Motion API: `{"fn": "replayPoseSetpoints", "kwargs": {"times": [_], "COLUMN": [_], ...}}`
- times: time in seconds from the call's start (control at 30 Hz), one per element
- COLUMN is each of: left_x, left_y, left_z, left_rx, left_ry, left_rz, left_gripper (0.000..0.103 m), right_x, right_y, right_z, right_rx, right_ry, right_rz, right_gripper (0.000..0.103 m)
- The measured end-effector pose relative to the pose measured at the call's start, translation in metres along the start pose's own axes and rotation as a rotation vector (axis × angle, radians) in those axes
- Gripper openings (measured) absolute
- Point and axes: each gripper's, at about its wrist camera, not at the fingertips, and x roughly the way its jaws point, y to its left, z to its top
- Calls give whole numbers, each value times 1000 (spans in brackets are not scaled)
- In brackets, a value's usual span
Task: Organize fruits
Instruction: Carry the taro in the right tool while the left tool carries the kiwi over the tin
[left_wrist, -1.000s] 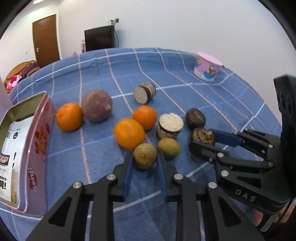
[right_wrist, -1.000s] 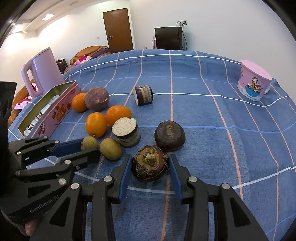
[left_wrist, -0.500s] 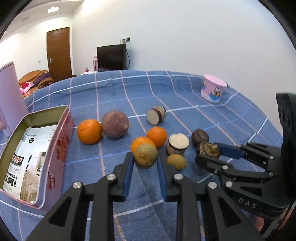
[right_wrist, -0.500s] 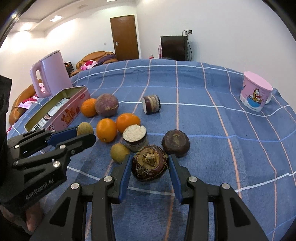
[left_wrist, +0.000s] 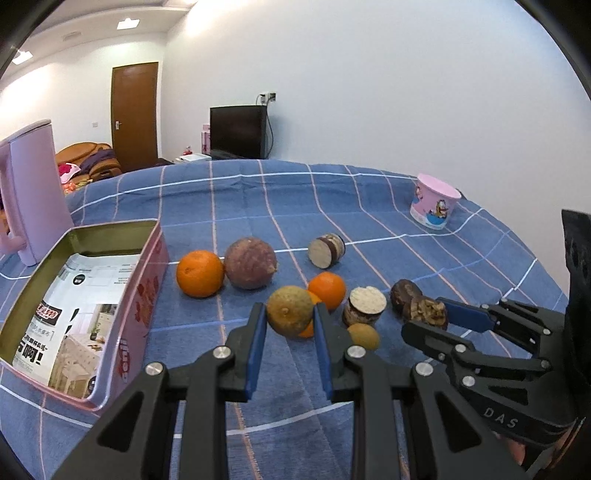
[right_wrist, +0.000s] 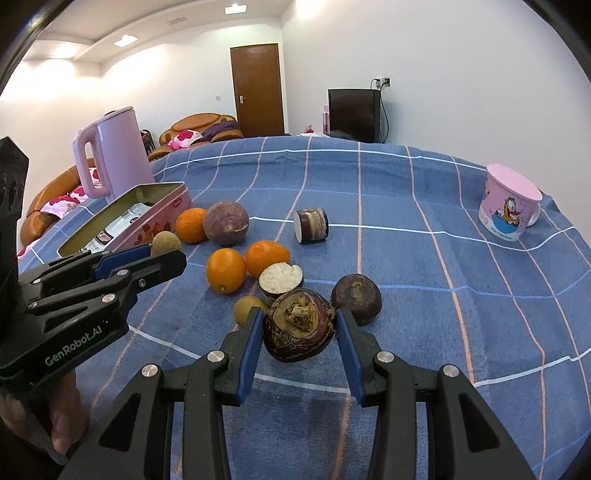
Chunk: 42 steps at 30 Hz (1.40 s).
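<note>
Left claw (left_wrist: 290, 319) pinches small round yellow-brown fruit (left_wrist: 289, 311), lifted over blue checked cloth (left_wrist: 303, 199). Right claw (right_wrist: 298, 334) pinches dark purple-brown broken-top fruit (right_wrist: 298, 330).

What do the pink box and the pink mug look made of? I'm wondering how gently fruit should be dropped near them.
The pink box looks like thin painted metal: its bare inner walls shine dull gold and the rim is rolled. The pink mug, standing upside down, looks like glazed ceramic, judging by its smooth gloss and printed cartoon, though hard plastic cannot be ruled out.
</note>
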Motion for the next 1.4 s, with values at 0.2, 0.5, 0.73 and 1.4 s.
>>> {"fn": "replayPoseSetpoints", "kwargs": {"times": [0.2,0.5,0.73,1.4], "left_x": [-5,-12,-17,-30], "left_y": [2,3,1,9], "left_z": [0,-1,-2,0], "left_rx": [-10,-14,-7,28], "left_ry": [-20,-55,-82,-130], "left_rz": [23,62,84,191], "left_gripper": [27,27,27,27], "right_x": [-3,-8,-13,-17], "right_y": [1,3,3,20], "right_z": [0,0,0,5], "right_rx": [-4,-14,-14,-74], "right_ry": [-19,-51,-74,-132], "right_rz": [3,3,3,-4], "right_gripper": [42,42,42,42]}}
